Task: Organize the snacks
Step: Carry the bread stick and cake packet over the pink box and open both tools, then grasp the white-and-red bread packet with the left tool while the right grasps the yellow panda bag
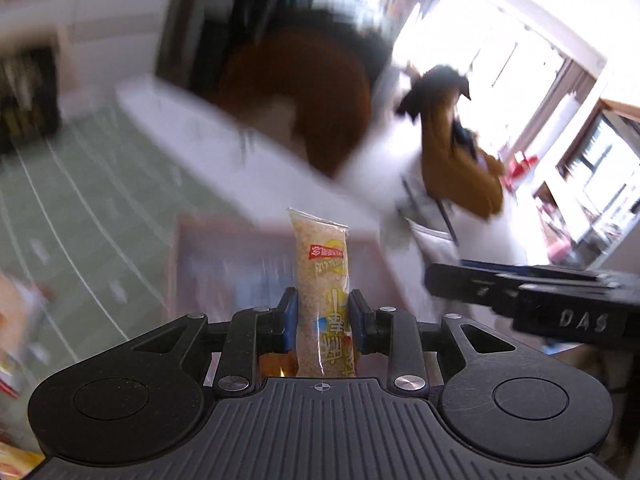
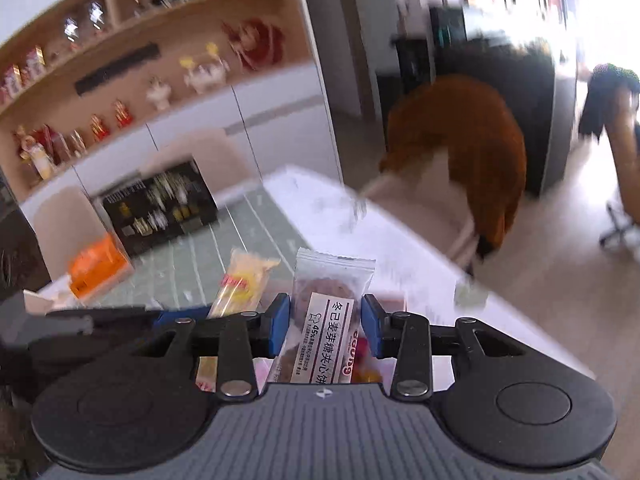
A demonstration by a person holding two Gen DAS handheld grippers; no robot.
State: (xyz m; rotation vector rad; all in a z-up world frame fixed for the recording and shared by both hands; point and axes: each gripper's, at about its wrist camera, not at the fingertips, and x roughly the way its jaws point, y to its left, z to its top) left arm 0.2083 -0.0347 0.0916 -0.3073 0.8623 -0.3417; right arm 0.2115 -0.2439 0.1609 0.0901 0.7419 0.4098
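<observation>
Left claw (image 1: 323,322) grips clear grainy snack stick (image 1: 322,280), upright.

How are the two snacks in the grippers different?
The rice bar in the left gripper is long and narrow; the biscuit packet in the right gripper is wider and flat. The rice bar is golden with yellow and red print; the biscuit packet is clear with a white label, showing brown biscuit. Both stand upright, pinched between blue fingers.

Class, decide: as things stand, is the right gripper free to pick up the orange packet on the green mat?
Probably not: the right gripper is shut on a biscuit packet, and the orange packet lies away to its left.
</observation>
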